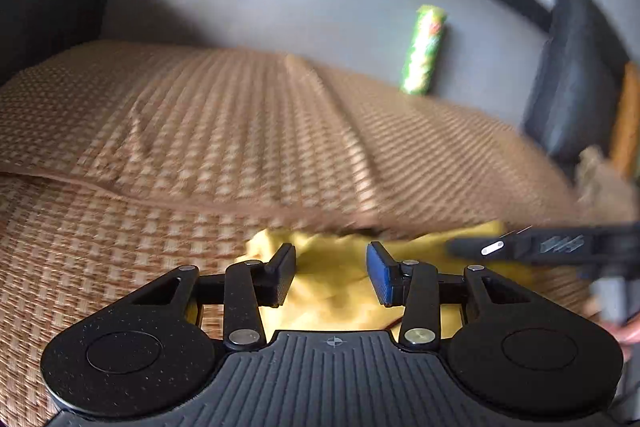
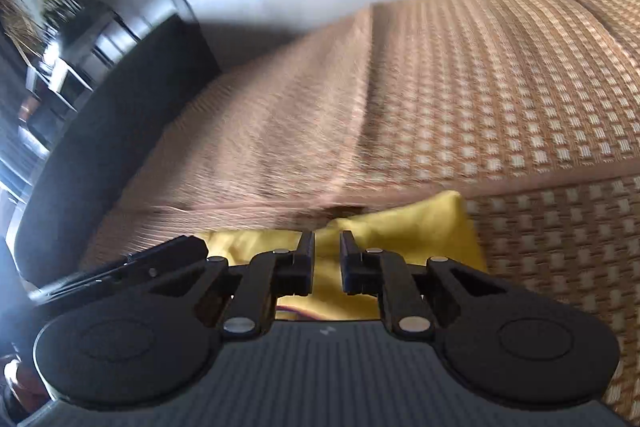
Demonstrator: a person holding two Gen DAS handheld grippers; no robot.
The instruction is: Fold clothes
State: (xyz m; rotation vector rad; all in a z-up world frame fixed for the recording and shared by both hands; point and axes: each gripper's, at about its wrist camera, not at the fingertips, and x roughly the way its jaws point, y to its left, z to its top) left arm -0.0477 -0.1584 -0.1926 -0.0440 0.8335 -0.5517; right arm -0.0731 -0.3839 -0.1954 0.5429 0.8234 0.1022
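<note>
Yellow garment [image 1: 336, 283]: bunched on the woven mat [image 1: 200, 131], at the sofa seat's front edge. Your left gripper [image 1: 331, 273]: jaws spread above it, nothing held. Your right gripper [image 2: 327, 263]: jaws narrowly parted; contact with cloth possibly none, blur obscures.

Light: bright daylight, glare at far left of the right wrist view.
Blur: woven mat [image 1: 224, 131] smeared in both views.
Edges: fisheye bending, dark corners.
Shadow: sofa back [image 2: 256, 3], upper left.
</note>
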